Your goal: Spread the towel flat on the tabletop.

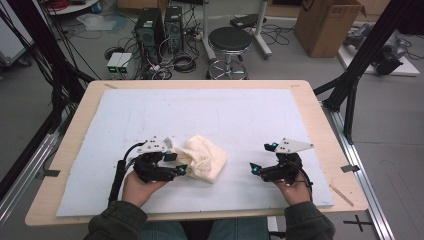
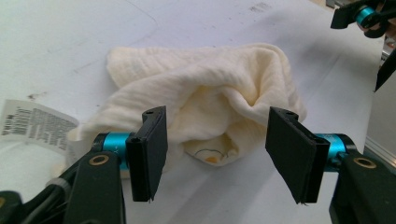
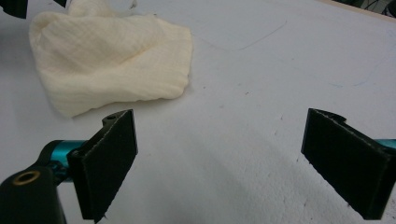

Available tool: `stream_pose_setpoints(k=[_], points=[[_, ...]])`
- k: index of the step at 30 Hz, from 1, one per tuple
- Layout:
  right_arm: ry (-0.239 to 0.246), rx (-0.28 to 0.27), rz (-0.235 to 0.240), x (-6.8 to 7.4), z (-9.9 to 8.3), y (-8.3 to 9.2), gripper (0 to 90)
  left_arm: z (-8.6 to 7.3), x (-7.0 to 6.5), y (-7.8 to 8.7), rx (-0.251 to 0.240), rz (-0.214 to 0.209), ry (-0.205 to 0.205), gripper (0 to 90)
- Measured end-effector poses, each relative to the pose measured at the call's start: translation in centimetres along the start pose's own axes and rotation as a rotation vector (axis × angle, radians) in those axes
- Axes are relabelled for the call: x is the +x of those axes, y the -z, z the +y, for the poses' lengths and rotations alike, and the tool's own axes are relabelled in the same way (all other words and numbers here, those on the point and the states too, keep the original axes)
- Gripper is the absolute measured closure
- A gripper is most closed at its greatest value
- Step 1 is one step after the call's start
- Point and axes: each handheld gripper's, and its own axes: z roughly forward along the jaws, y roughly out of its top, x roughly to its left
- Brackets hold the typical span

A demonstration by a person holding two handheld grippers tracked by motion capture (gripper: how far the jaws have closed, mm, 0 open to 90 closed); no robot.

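My left gripper is released, jaws apart at the crumpled cream cloth, which lies at six o'clock on the white mat. The right gripper gapes empty at three o'clock of it. I fear pinching several layers, bunching it further.

The high view looked forward and down from above the person's side, taking in the whole tabletop and the floor beyond. The left gripper view sat low and close behind its own jaws, facing a crumpled cream cloth just ahead. The right gripper view, equally low, faced across the white surface toward that cloth, probably from somewhat farther off. All three views shared it.
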Motion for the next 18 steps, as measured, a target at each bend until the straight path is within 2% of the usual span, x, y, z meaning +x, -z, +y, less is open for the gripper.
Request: stream_pose_setpoints(k=[6,10,18], points=[[0.001,0.0,0.003,0.0,0.0,0.0,10.0,0.3,0.6,0.7,-0.012,0.039,-0.01,39.7],[-0.001,0.002,0.003,0.0,0.0,0.0,9.9,0.4,1.2,1.1,-0.013,0.038,-0.022,46.4],[-0.004,0.014,0.002,0.2,0.0,-0.1,10.0,0.2,2.3,1.7,-0.023,0.067,-0.015,49.0]])
